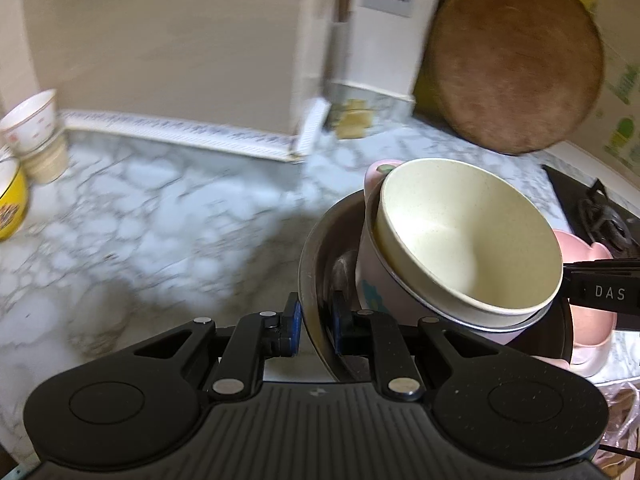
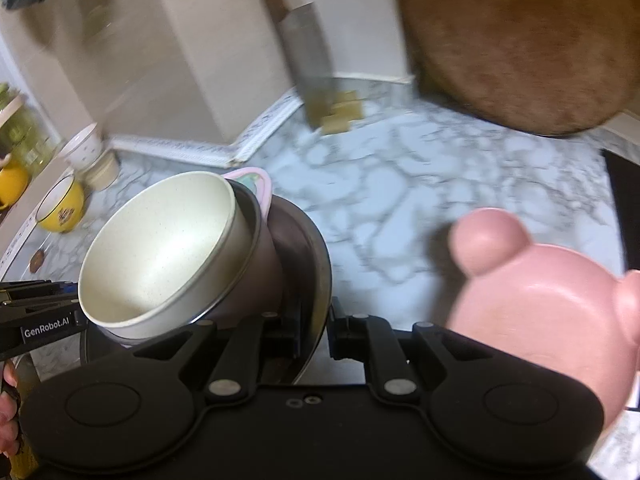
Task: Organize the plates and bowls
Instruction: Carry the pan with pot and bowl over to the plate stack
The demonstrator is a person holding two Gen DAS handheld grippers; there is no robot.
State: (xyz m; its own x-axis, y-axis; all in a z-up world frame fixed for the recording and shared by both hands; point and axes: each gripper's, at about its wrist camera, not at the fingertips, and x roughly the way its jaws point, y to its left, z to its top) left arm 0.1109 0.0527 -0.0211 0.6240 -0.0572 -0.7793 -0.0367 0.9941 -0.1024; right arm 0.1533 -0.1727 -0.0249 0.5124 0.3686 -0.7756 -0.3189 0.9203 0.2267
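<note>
A steel bowl holds a tilted pink cup-like bowl with a cream bowl nested inside it. My left gripper is shut on the steel bowl's left rim. My right gripper is shut on the same steel bowl's right rim; the cream bowl and pink bowl lean left in that view. A pink bear-eared bowl sits just right of the right gripper, also seen in the left wrist view.
On the marble counter, a yellow bowl and a white patterned bowl on a cup stand at far left. A round wooden board leans on the back wall. A black stove is at right.
</note>
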